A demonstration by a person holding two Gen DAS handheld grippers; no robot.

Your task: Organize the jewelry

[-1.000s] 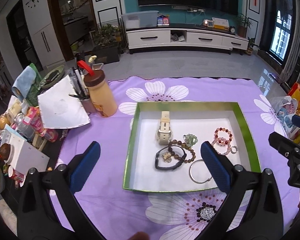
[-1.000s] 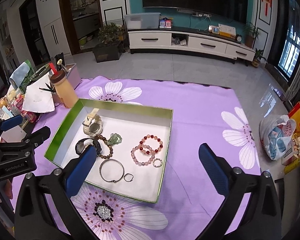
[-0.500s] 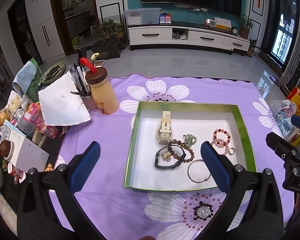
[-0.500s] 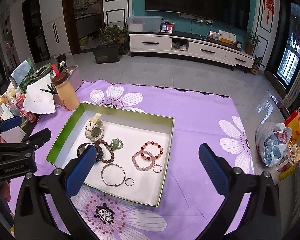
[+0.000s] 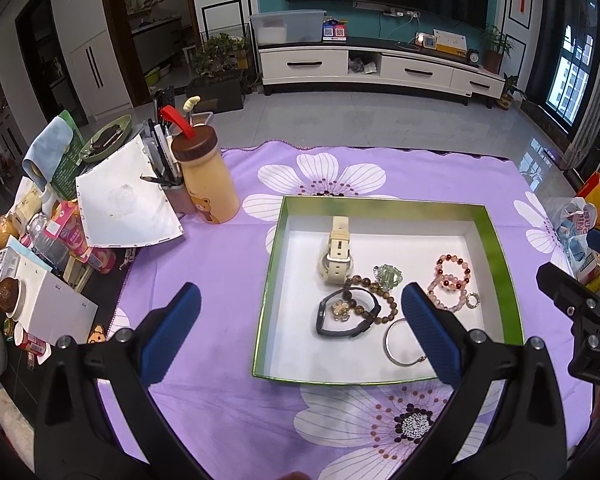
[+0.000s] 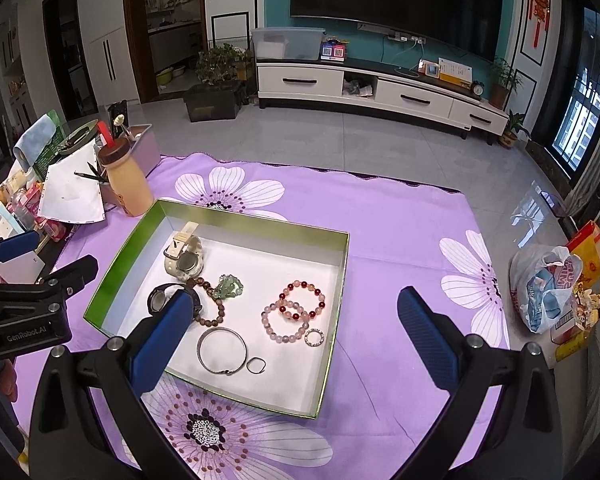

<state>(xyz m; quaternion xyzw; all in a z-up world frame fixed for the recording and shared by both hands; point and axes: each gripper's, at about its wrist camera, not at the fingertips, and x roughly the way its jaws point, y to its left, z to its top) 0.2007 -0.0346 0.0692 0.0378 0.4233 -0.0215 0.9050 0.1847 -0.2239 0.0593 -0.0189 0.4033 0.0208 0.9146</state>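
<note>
Left wrist view: left gripper [image 5: 300, 312] spread wide, holding nothing, above the green-rimmed tray [image 5: 496, 240] containing watch [image 5: 337, 256], bracelets and bangle [image 5: 400, 344]. Right wrist view: right gripper [image 6: 292, 320] likewise wide apart, empty, over the same tray [image 6: 256, 226].

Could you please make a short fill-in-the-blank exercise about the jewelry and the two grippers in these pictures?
1. All the jewelry lies inside the ____-rimmed box.
2. The cream watch lies nearer the ____ bottle than the silver bangle does.
3. The left gripper and the right gripper are both ____.

Missing words: green; orange; open
</note>
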